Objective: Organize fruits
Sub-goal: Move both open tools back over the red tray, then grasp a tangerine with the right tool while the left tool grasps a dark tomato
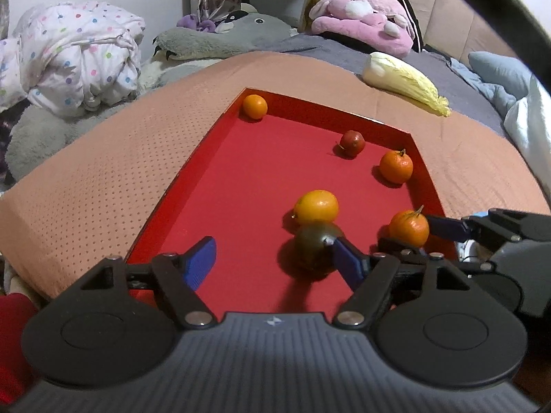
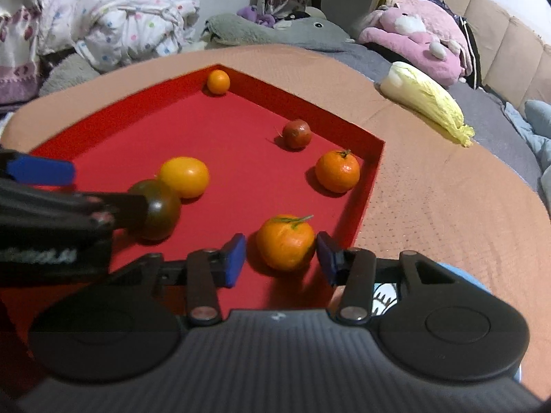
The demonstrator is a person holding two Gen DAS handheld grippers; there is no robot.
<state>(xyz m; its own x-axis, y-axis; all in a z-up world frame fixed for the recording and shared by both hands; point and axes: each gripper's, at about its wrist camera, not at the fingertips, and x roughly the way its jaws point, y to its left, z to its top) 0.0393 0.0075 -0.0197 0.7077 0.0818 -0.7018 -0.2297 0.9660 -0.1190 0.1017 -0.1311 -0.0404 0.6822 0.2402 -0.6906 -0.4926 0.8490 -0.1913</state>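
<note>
A red tray (image 1: 241, 186) (image 2: 113, 117) holds several fruits. A dark green tomato (image 1: 315, 249) (image 2: 160, 210) lies beside a yellow-orange fruit (image 1: 316, 206) (image 2: 186, 176). My left gripper (image 1: 272, 258) is open, its right finger against the green tomato. A stemmed mandarin (image 2: 286, 242) (image 1: 409, 228) sits between the fingers of my right gripper (image 2: 280, 258), which is open around it, pads close to its sides. A second mandarin (image 2: 337, 171) (image 1: 396, 167), a small red fruit (image 2: 297, 133) (image 1: 352, 143) and a small orange (image 2: 218, 82) (image 1: 255, 106) lie farther back.
The tray rests on a peach dotted cloth (image 1: 103, 172) (image 2: 430, 206) over a bed. A napa cabbage (image 1: 406, 82) (image 2: 427, 99) lies at the cloth's far right edge. Plush toys (image 1: 361, 10) and a bundled polka-dot quilt (image 1: 75, 55) sit behind.
</note>
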